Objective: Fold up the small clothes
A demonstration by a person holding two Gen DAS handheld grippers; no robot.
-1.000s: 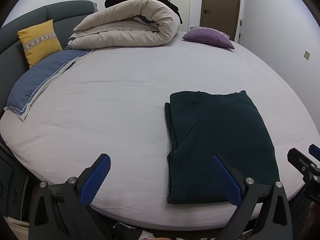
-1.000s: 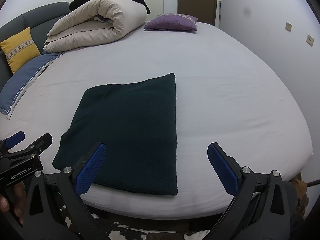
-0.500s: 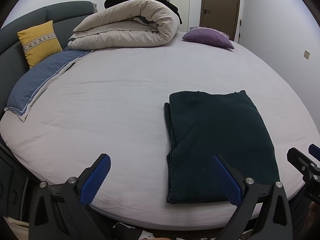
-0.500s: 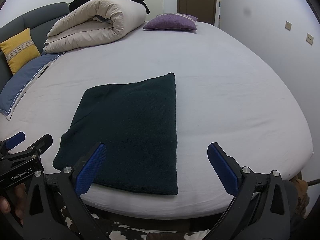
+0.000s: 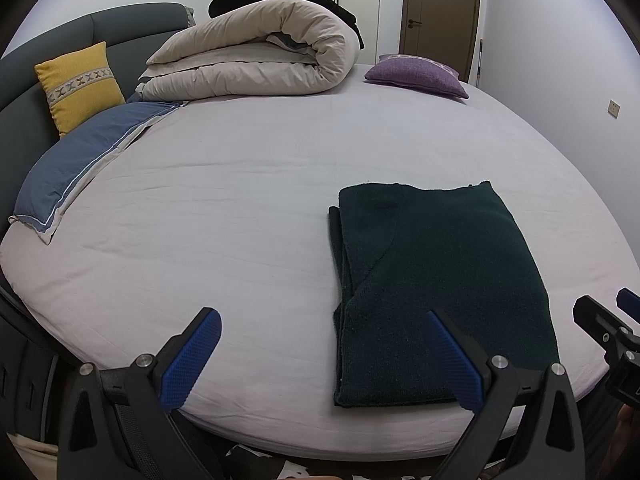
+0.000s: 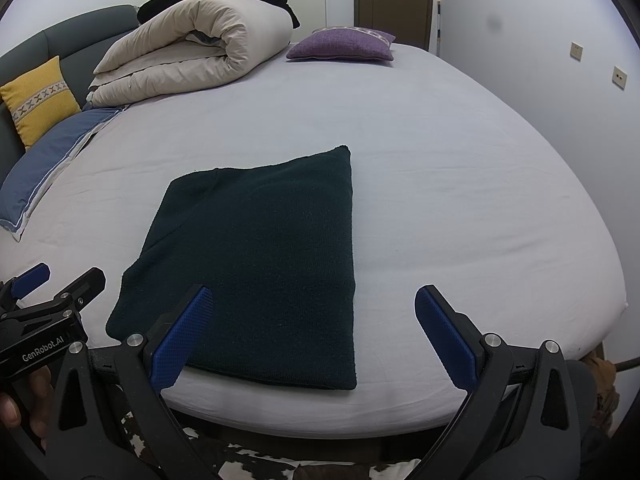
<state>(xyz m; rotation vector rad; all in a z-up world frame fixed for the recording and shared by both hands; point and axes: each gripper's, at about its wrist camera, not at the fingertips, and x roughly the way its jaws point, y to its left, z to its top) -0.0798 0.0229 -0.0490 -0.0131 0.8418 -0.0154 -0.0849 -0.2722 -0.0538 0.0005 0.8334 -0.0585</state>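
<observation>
A dark green knitted garment (image 5: 436, 280) lies folded into a flat rectangle near the front edge of the round bed (image 5: 248, 184); it also shows in the right wrist view (image 6: 264, 256). My left gripper (image 5: 320, 356) is open and empty, held just off the bed's front edge, to the left of the garment's near end. My right gripper (image 6: 312, 332) is open and empty, held over the garment's near right corner. Each gripper shows at the edge of the other's view.
A rolled beige duvet (image 5: 256, 60) with a black item on top lies at the back. A purple cushion (image 5: 416, 76), a yellow cushion (image 5: 80, 84) and a blue pillow (image 5: 80, 164) lie around the rim. A wall stands close on the right.
</observation>
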